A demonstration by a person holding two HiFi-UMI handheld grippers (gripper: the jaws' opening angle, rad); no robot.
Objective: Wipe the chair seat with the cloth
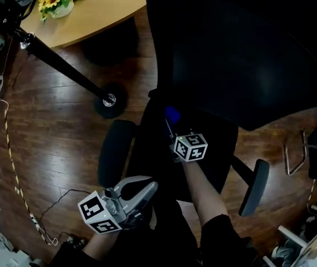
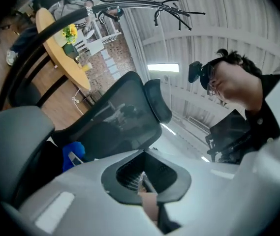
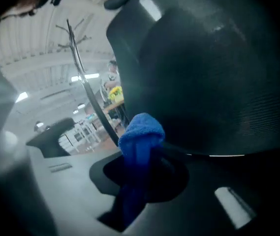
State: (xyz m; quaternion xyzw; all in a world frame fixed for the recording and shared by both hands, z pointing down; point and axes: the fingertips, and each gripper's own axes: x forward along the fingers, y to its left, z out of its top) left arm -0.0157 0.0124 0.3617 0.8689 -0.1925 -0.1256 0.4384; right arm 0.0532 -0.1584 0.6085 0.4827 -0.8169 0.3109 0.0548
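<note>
The cloth [image 3: 140, 132] is nappy blue microfibre; the chair back [image 1: 242, 49] matt black mesh; the floor [image 1: 52, 127] glossy dark wood; the counter [image 1: 100, 13] smooth pale wood.

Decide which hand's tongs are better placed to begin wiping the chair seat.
Right. The right tongs grip the blue cloth and are out over the seat, near the backrest. The left tongs are shut on nothing and sit back nearer the person.
</note>
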